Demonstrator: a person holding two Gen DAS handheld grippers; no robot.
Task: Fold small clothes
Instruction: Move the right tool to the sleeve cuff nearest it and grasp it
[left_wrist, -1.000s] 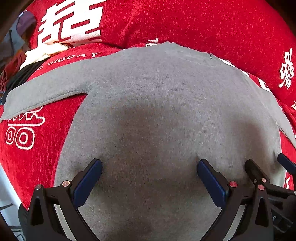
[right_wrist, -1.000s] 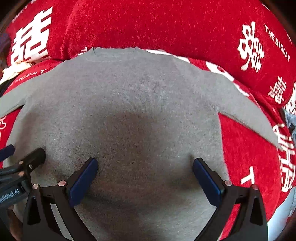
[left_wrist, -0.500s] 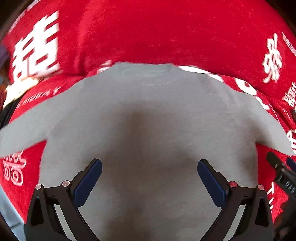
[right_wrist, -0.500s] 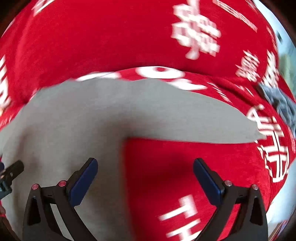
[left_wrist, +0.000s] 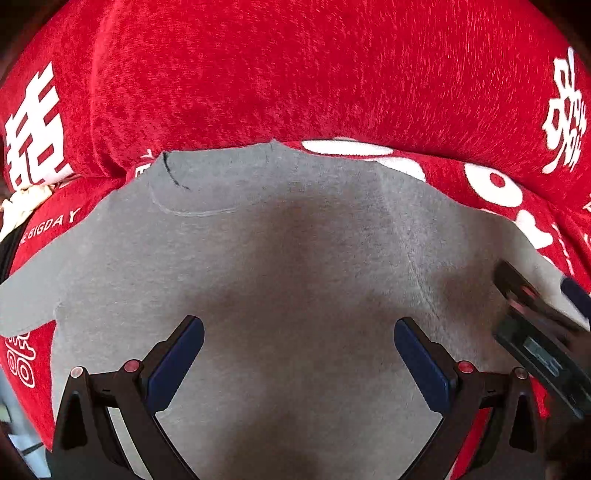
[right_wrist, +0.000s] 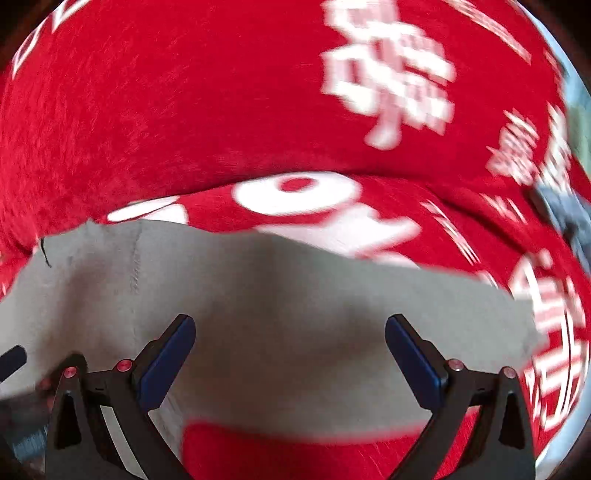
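Grey sweater (left_wrist: 295, 266) lies flat on the red cover (left_wrist: 295, 74). Left gripper (left_wrist: 299, 354) stays over its body, fingers spread, holding nothing. Right gripper (right_wrist: 290, 350), fingers also spread and empty, has swung out over the right sleeve (right_wrist: 424, 314), likely the first fold.

Red sofa cover (left_wrist: 295, 74), white lettering.

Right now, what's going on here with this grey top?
A person with a gripper in each hand is about to fold a small grey sweater spread flat on a red blanket. The left gripper hangs open over the body of the sweater, gripping nothing. The right gripper is open too, over the right sleeve. No fold is made yet.
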